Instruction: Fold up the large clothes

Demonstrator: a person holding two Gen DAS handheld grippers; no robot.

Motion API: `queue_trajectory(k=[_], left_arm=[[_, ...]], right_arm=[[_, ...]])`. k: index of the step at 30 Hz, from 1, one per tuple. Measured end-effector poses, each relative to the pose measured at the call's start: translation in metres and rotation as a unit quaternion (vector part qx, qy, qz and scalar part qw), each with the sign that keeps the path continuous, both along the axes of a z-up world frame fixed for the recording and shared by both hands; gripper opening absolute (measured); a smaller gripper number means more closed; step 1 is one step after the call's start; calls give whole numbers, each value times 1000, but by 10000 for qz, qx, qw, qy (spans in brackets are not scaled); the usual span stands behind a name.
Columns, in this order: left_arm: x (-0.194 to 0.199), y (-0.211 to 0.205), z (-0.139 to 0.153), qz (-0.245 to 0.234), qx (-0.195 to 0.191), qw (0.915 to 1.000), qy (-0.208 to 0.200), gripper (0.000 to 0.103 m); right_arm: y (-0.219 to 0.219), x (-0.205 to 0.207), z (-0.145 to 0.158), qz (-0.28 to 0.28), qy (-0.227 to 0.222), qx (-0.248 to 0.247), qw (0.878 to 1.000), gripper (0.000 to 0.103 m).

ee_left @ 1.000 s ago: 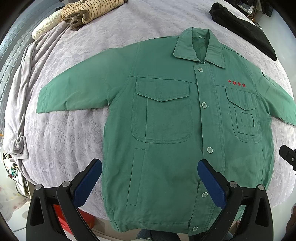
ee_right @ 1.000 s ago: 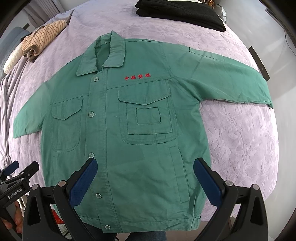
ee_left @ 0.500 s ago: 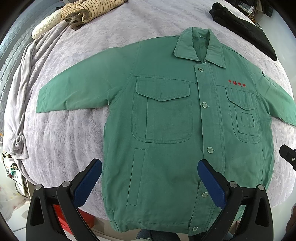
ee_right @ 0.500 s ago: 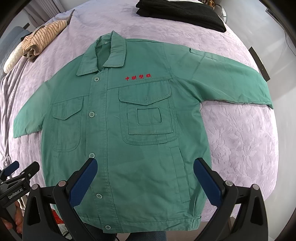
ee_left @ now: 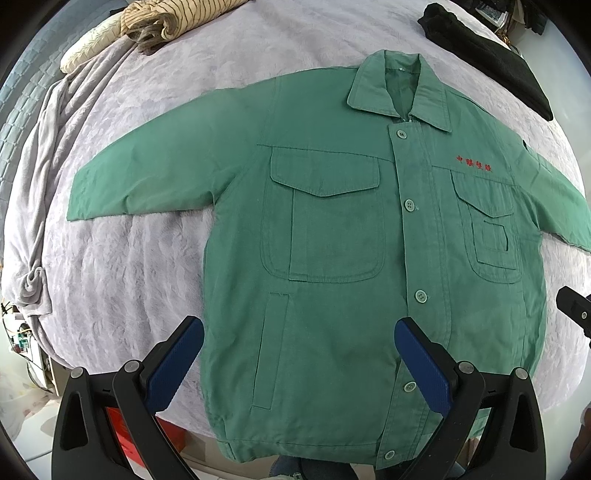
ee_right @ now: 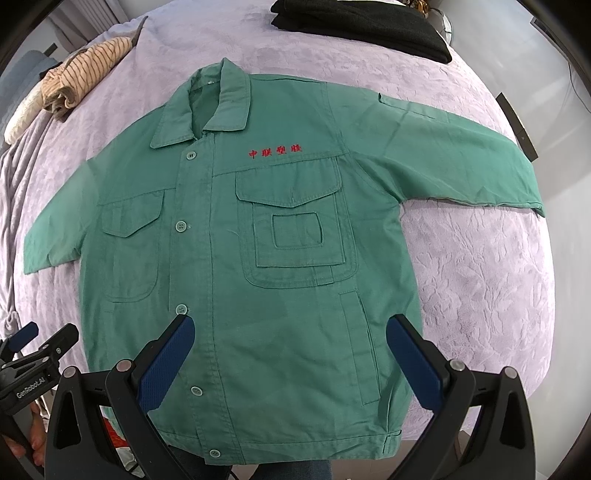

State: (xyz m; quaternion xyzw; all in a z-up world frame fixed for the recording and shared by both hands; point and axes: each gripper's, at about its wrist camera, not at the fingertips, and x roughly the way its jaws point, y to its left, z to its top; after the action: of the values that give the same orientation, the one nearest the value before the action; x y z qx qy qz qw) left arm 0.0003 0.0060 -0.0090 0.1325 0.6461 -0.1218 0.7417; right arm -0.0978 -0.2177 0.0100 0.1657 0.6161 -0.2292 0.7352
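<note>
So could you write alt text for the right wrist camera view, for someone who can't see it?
A green button-up jacket lies flat, face up, sleeves spread, on a lilac bedspread. The right tool hovers open above its hem, blue pads apart. A striped garment and folded black clothing lie at the far edge.

Both wrist cams sit near the hem end of the green jacket (ee_left: 332, 258), looking down toward its collar. Left one's offset toward the left sleeve, right toward the right; both share the whole front.
</note>
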Motion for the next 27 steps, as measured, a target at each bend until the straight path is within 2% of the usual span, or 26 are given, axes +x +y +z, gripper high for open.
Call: queue_trajectory(k=[10,13,15,17,20,21,24,27], left_arm=[[4,7,-4,17,-114,9998,146,103],[6,10,-4,35,-60,10000,-27,103],[7,12,-6,43,-125,9999,-16,103],[9,17,-8,78,-261,9996,10,103],[18,32,-13,268,-614,9977,81,103],[23,39,-16,377,-728,9966,112,103],[40,64,-26,721,-767,9943,139,103],[61,99,-37,1118,-753,9909,-24,103]], right_arm=[[6,5,-3,105,33,-39,9999,103],[11,9,-3,154,-32,-171,9997,103],[14,11,-2,196,-119,-345,9991,103],[18,13,-2,240,-267,-280,9990,103],[26,18,-5,320,-431,-145,9985,103],[29,20,-8,326,-364,-65,9988,103],[42,30,-20,424,-314,163,9985,103],[61,44,-36,649,-248,354,9970,103]])
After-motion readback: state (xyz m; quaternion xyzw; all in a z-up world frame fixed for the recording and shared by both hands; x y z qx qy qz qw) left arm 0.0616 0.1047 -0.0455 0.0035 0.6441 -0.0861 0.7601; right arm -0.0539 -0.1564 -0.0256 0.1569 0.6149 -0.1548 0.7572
